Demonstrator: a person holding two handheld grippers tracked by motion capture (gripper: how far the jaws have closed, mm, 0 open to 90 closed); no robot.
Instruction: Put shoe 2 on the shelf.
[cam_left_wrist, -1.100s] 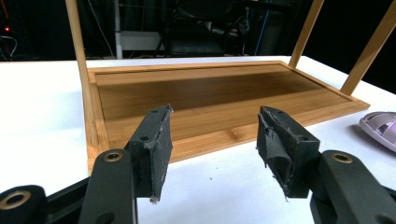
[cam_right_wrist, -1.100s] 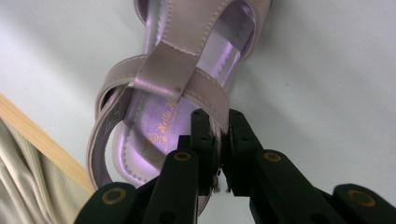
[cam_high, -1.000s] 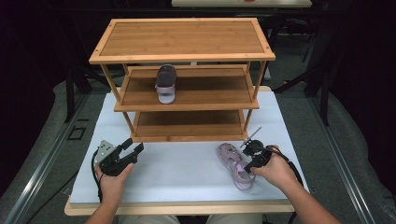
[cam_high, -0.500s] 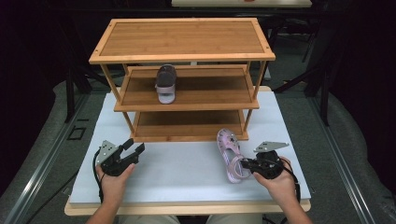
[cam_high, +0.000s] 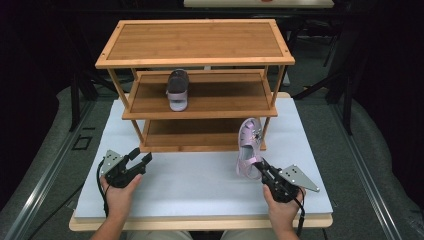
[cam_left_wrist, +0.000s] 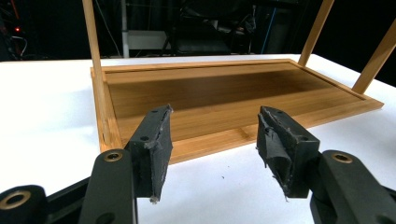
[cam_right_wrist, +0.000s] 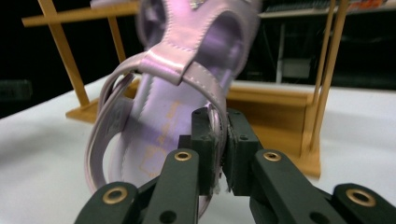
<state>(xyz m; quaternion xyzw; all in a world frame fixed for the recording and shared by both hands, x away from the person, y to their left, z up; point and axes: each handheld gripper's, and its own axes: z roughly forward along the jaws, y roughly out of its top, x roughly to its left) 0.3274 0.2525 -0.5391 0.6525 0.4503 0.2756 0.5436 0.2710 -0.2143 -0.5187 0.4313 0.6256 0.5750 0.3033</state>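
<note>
At the lower right of the high view, the right gripper (cam_high: 261, 165) has its jaws pinched on the heel strap of a lilac sandal (cam_high: 248, 146), whose toe points toward the wooden shoe rack (cam_high: 195, 60). At the lower left, the left gripper (cam_high: 140, 159) rests on the white table (cam_high: 200, 172) with its jaws spread wide and nothing between them.

The step in hand looks like carrying the sandal to the rack. Its mate, a second sandal (cam_high: 177, 89), already sits on the middle shelf at mid-frame, so the next move probably calls for raising the shoe above the shelf's front rail and steering the toe in beside that one, clear of the right-hand post.

The right gripper view shows the grip itself: the strap (cam_right_wrist: 205, 79) clamped between the pads (cam_right_wrist: 205, 140) at lower centre, the insole turned toward the camera. The left gripper view shows the bare bottom shelf (cam_left_wrist: 219, 91) across mid-frame, beyond the open pads (cam_left_wrist: 156, 140).
</note>
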